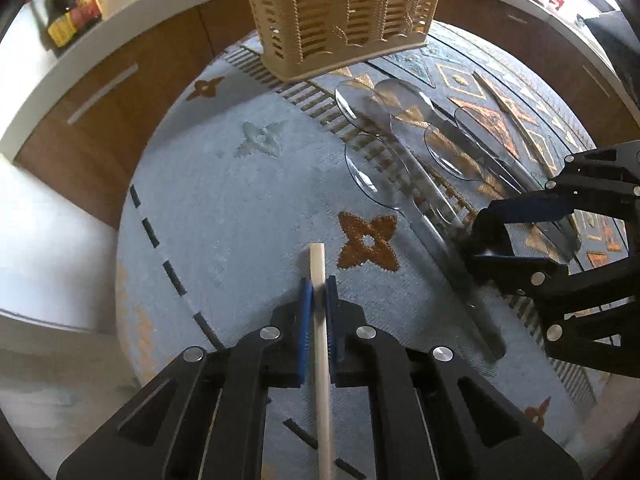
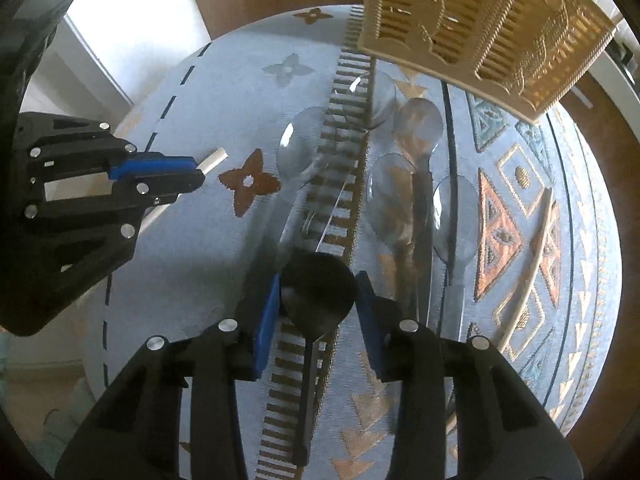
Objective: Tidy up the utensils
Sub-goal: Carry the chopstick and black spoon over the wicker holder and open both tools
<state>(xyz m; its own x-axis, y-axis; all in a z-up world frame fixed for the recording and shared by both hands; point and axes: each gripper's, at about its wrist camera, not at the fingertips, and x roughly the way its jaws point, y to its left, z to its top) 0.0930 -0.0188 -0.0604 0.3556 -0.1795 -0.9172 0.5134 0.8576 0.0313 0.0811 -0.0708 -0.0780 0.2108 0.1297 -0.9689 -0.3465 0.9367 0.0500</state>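
Observation:
My left gripper [image 1: 319, 300] is shut on a cream chopstick [image 1: 321, 344], held above the patterned cloth; it also shows in the right wrist view [image 2: 192, 174], with the stick's tip [image 2: 215, 159] poking out. My right gripper [image 2: 318, 304] has its blue pads around the bowl of a dark spoon [image 2: 318, 294]; they look in contact with it. It also shows in the left wrist view [image 1: 480, 236]. Several clear plastic spoons [image 1: 380, 168] lie on the cloth [image 1: 240, 200]. A beige slotted utensil basket [image 1: 340, 12] stands at the far side [image 2: 480, 20].
Another cream chopstick [image 2: 528, 264] lies on the cloth at the right. A dark sauce bottle [image 1: 72, 8] stands on the white counter at far left. Wooden cabinet fronts [image 1: 100, 120] ring the round table.

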